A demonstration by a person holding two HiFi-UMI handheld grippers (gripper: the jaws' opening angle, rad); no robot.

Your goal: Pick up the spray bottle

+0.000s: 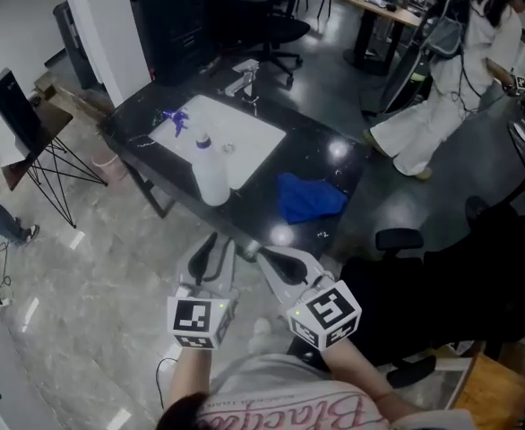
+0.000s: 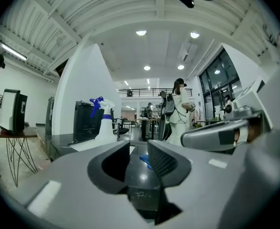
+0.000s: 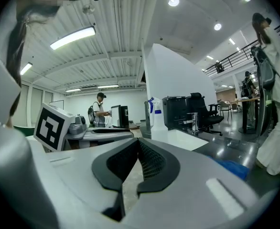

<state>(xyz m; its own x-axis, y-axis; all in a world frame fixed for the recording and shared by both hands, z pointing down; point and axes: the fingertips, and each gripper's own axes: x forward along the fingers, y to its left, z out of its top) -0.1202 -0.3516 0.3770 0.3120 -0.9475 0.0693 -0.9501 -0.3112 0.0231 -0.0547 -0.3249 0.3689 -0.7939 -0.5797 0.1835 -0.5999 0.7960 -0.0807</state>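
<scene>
Grey left gripper [image 1: 216,244] and right gripper [image 1: 262,256] bear black-and-white marker cubes [image 1: 200,322]; shirt [image 1: 280,408] lettered pink.

Left gripper view: the spray bottle [image 2: 104,128] stands at centre left, its foot lost behind the left gripper [image 2: 139,149]. The blue cloth [image 2: 145,158] shows only as a sliver in the gap between the jaws. Right gripper view: the right gripper [image 3: 139,144] covers the spray bottle's lower part at centre and the blue cloth's near edge at lower right. A person in white [image 3: 276,128] is cut by the right rim. Head view: a leg and shoe [image 1: 3,215] are all that shows of someone at the left edge. The bottom edge slices through the print on the wearer's shirt [image 1: 289,415], leaving it unreadable.
</scene>
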